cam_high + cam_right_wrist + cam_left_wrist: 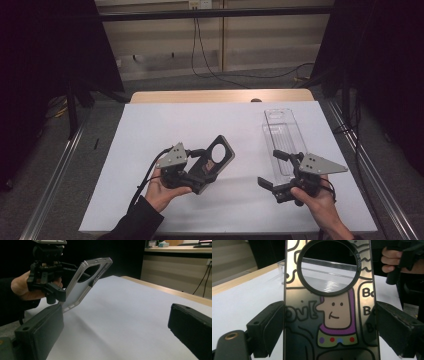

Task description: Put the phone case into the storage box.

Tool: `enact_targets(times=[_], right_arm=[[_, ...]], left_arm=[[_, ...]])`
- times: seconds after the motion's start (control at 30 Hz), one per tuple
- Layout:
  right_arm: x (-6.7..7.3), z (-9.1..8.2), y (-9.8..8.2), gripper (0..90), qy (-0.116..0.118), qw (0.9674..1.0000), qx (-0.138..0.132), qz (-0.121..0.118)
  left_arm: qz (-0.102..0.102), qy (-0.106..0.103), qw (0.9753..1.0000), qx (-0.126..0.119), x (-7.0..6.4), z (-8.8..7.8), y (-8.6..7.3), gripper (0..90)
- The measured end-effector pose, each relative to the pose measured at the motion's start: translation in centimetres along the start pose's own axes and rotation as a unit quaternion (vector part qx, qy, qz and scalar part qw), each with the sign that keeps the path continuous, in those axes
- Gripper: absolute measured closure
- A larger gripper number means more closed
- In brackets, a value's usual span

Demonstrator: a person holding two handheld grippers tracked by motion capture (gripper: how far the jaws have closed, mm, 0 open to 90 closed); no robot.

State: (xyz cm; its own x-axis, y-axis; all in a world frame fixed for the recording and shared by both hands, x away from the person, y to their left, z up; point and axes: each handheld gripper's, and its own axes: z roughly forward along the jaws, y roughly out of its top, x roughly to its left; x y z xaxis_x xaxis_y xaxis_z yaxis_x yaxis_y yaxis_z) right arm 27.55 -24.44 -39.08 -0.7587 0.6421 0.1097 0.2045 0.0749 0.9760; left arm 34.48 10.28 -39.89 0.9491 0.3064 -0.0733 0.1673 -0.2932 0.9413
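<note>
Phone case [329, 315] sits right at the lens in left gripper view, clamped edge-to-edge between both black jaws of the left gripper [329, 325]. Pads press on its long sides, so that's a firm hold on a wide item, jaws spread about as far as the case is broad. Case back is glossy w/ cartoon print (figure w/ purple hood, coloured dots on collar) and a big round camera cutout near the top; clear tray visible thru the hole.

High view: left gripper [202, 167] is over the left-centre of the white sheet [150, 150], case [216, 159] held off the surface, tilted, cutout end pointing away from the person and toward the right. Left hand [162, 192] wraps the grip from below.

Right gripper [275, 170] is near the front-right of the sheet, jaws wide apart, nothing between them. Right gripper view confirms: both jaws far apart w/ bare sheet in the gap, case [85, 285] seen further off, raised and angled. Right hand [320, 200] holds it low.

Clear plastic tray [282, 135] lies flat on the sheet's right side, long axis running away from the person, just beyond the right gripper. Case and tray well apart, not touching.

Wooden table edge [220, 96] shows past the sheet's far end.
</note>
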Motion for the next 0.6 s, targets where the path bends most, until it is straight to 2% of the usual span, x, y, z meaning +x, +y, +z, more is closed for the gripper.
enact_targets(times=[0.3,0.37,0.6], right_arm=[[0.4,2.1,1.1,0.1,0.019,0.9998,-0.003,-0.008],[0.5,2.6,1.2,0.0,0.020,0.9997,-0.005,-0.012],[0.6,3.6,1.9,0.3,0.041,0.9989,-0.007,-0.020]], left_arm=[[0.009,-0.024,0.9997,0.000,-0.6,-0.7,0.0,12.2],[0.006,-0.034,0.9994,-0.005,-0.7,-0.9,0.2,12.2],[0.001,-0.047,0.9989,-0.004,-0.7,-1.2,0.4,12.2]])
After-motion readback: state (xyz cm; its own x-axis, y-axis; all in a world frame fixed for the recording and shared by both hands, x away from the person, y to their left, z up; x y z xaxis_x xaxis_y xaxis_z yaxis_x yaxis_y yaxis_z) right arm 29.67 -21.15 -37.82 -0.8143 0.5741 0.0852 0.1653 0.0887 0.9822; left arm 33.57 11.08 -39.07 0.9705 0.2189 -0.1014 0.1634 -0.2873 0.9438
